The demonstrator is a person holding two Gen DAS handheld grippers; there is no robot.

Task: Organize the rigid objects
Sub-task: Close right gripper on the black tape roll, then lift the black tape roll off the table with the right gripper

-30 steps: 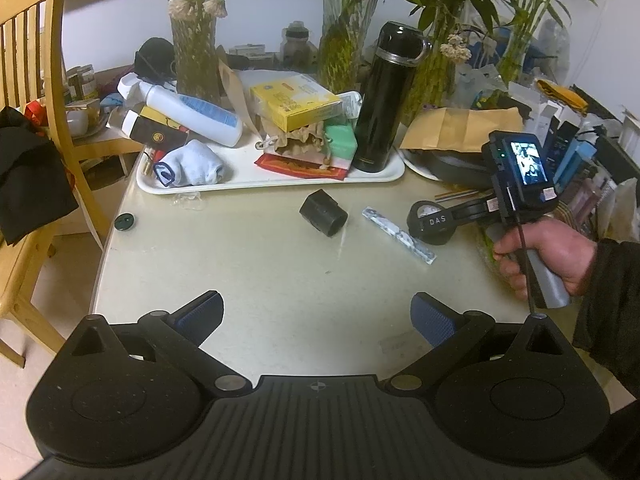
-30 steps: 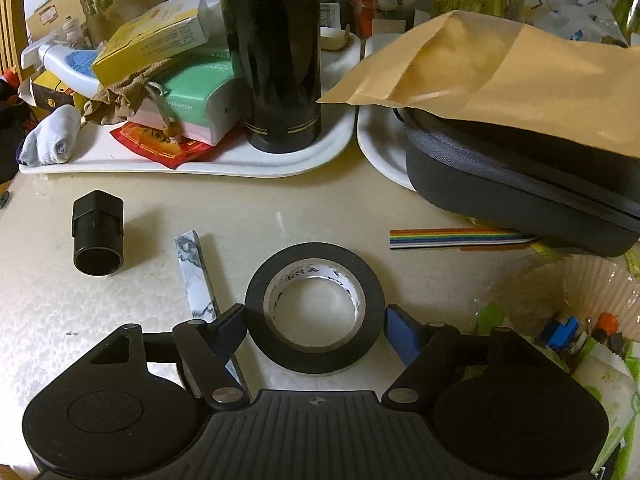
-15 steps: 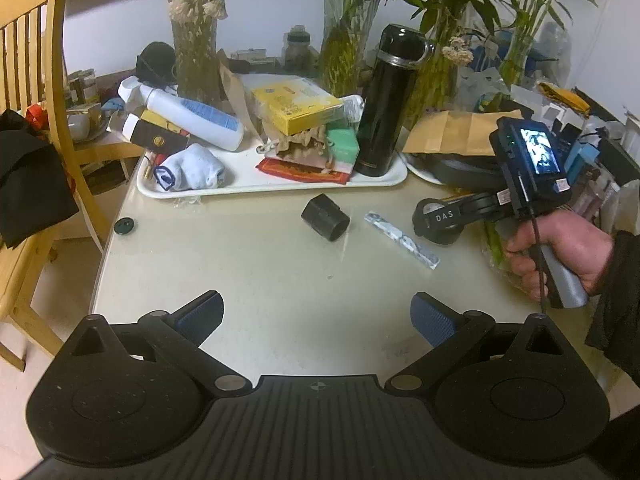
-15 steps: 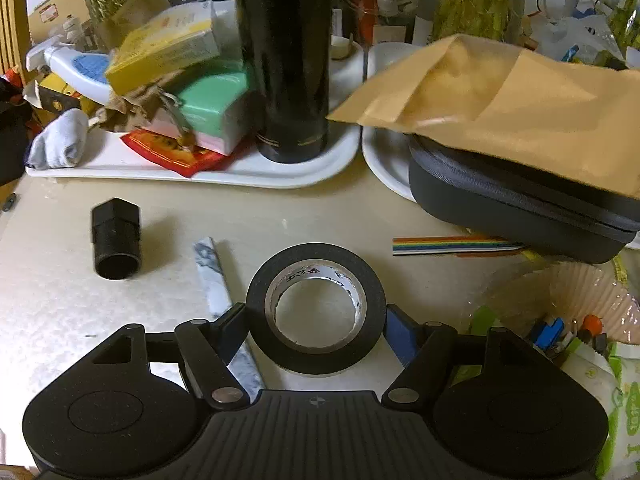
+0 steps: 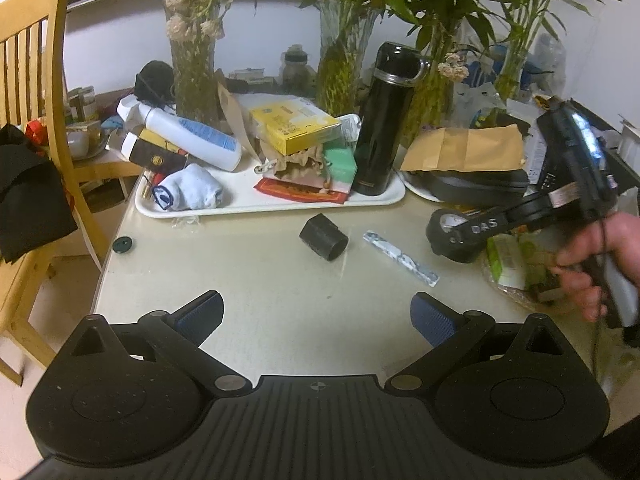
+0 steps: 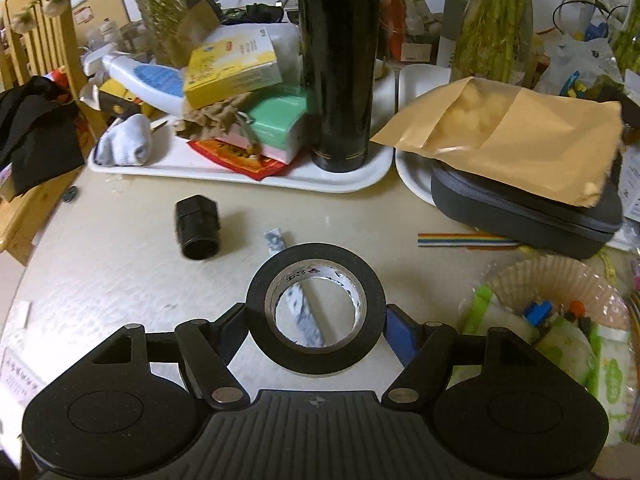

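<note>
Cluttered beige table (image 6: 120,280). Right gripper (image 6: 316,318) clamped on black tape roll (image 6: 316,312), raised off surface (core print unreadable); marbled strip (image 6: 276,240) partly hidden behind it. "DAS" legible on finger (image 5: 476,229). Left gripper (image 5: 316,314) spread wide, holding nothing, low over table.

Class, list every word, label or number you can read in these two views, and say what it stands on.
"DAS": on the arm of the right gripper, which grips the tape roll.
Tape roll core print: blurred.
Yellow box, white bottle, red packet: print too small to read.
</note>
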